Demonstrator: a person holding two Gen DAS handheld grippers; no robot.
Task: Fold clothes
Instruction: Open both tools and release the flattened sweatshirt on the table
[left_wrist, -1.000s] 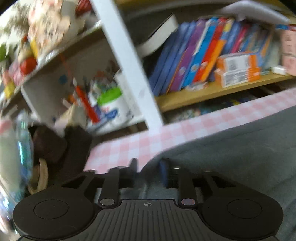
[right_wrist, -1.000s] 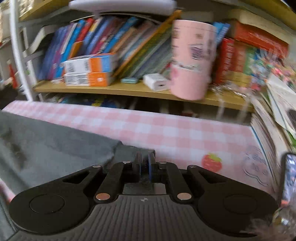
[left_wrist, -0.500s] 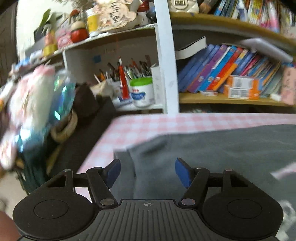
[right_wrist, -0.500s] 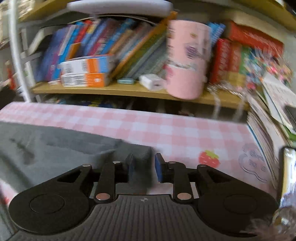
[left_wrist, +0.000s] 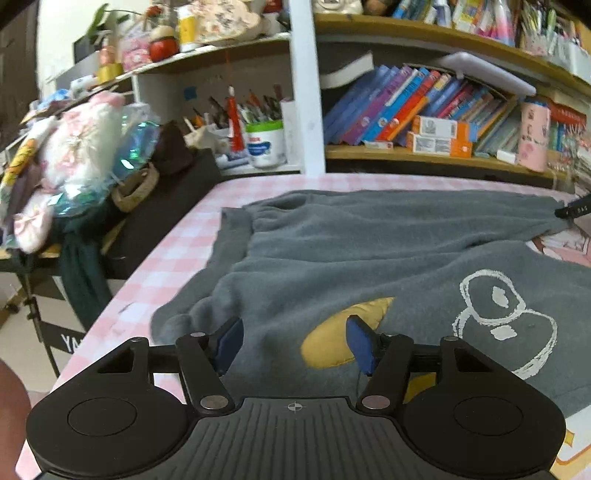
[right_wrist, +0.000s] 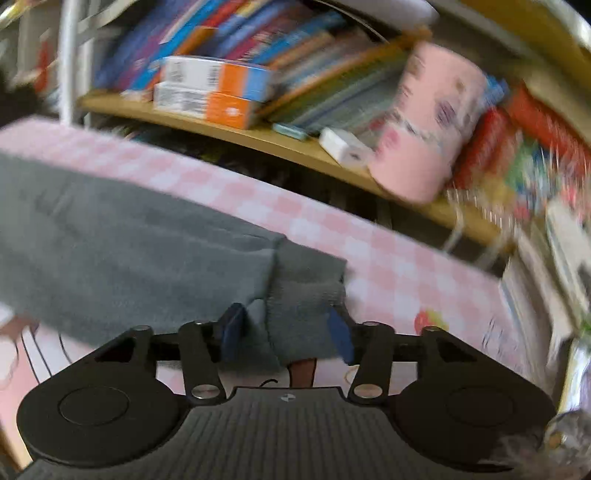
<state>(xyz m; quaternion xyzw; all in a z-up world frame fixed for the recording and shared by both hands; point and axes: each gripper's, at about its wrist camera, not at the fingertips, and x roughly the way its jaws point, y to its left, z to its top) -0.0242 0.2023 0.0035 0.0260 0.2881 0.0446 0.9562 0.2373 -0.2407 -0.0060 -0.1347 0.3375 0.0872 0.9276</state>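
Left tongs (left_wrist: 294, 341) spread, empty | right tongs (right_wrist: 286, 328) just spreading around sweatshirt (left_wrist: 369, 254) cuff | tub (left_wrist: 266, 144) holds pens

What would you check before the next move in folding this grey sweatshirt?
1. Left tool open: ok, nothing pinched between its fingers.
2. Right tool let go: ok, its fingers have just been opening, with the sleeve cuff loose between them.
3. Grey sweatshirt flat on the checked tablecloth: not ok, rumpled at the near left.
4. Far sleeve laid across: ok.
5. Near hem: cannot tell, hidden.
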